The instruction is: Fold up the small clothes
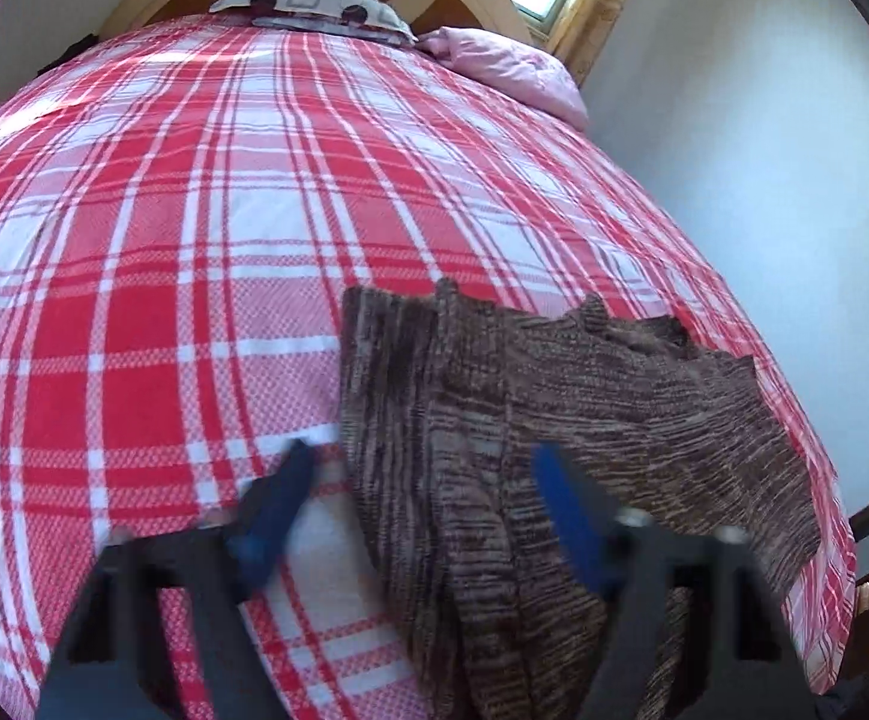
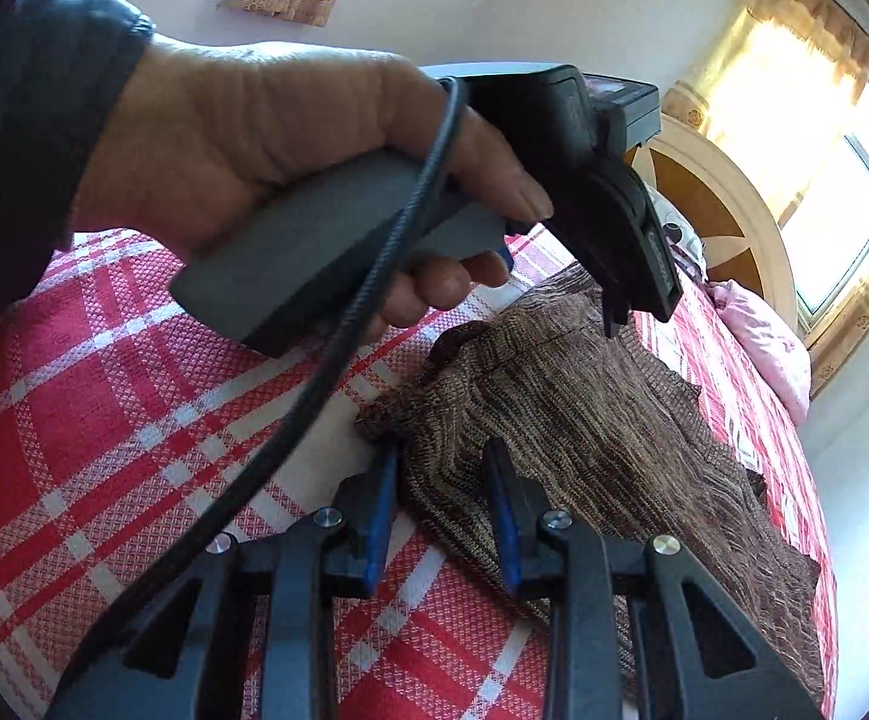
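**Both grippers close in on the near edge of a brown knit**

Left wrist view: the brown knitted garment (image 1: 530,420) lies spread on the red-and-white checked bedspread (image 1: 134,300), toward the bed's right side, well short of the pillow (image 1: 314,9) at the headboard. The left gripper (image 1: 425,459) straddles the garment's near left edge, one finger over bare bedspread, the other over the knit. Its jaws stand apart and blurred; whether the pads press the cloth yet I cannot tell. Straddling the edge likely sets up a pinch for lifting that side.

Right wrist view: the right gripper (image 2: 443,450) sits at a bunched near corner of the same garment (image 2: 602,420), with a ridge of knit rising between its narrowly parted blue pads (image 2: 383,498). It appears clamped on that fold. Above it, the person's left hand (image 2: 290,162) grips the other tool's grey handle, its cable (image 2: 338,324) trailing down.
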`<move>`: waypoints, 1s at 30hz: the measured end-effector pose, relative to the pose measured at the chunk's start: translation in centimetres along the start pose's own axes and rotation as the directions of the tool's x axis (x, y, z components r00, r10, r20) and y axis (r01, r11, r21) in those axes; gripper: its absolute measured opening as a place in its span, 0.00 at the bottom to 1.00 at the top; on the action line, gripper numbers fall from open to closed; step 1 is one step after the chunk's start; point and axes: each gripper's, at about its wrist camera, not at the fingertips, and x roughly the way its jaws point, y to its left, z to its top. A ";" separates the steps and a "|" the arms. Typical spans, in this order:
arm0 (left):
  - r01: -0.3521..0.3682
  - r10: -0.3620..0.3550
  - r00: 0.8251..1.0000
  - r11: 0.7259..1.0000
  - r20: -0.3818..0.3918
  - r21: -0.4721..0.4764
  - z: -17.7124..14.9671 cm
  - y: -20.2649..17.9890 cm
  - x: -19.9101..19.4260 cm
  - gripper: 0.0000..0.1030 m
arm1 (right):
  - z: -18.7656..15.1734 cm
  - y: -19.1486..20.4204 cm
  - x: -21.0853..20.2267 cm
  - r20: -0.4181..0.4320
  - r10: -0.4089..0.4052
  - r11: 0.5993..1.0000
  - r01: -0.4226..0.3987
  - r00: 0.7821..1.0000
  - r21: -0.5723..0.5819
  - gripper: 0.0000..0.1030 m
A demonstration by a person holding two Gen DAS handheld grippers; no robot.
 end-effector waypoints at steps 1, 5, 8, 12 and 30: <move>0.016 -0.016 1.000 1.000 -0.009 0.004 -0.1 0.0 0.1 0.25 | -0.1 0.3 -0.1 0.001 0.004 1.000 -0.004 1.000 0.001 0.26; 0.000 0.000 1.000 1.000 0.010 0.001 -0.1 -0.3 -0.1 0.10 | -0.1 0.5 -0.5 0.005 0.003 1.000 -0.002 1.000 -0.011 0.11; 0.021 -0.020 0.999 0.998 0.028 -0.056 0.0 0.1 -0.8 0.09 | -0.2 -0.2 -1.4 0.023 0.025 1.000 -0.026 0.999 0.016 0.08; 0.048 -0.044 0.997 0.997 0.061 -0.060 0.0 -0.8 -2.4 0.09 | -0.4 -2.4 -3.6 0.076 0.063 0.992 -0.071 0.995 0.103 0.08; 0.197 -0.190 0.962 0.980 0.198 -0.017 4.0 -10.4 -5.0 0.07 | -5.8 -12.6 -11.8 0.219 -0.007 0.927 -0.076 0.976 0.367 0.04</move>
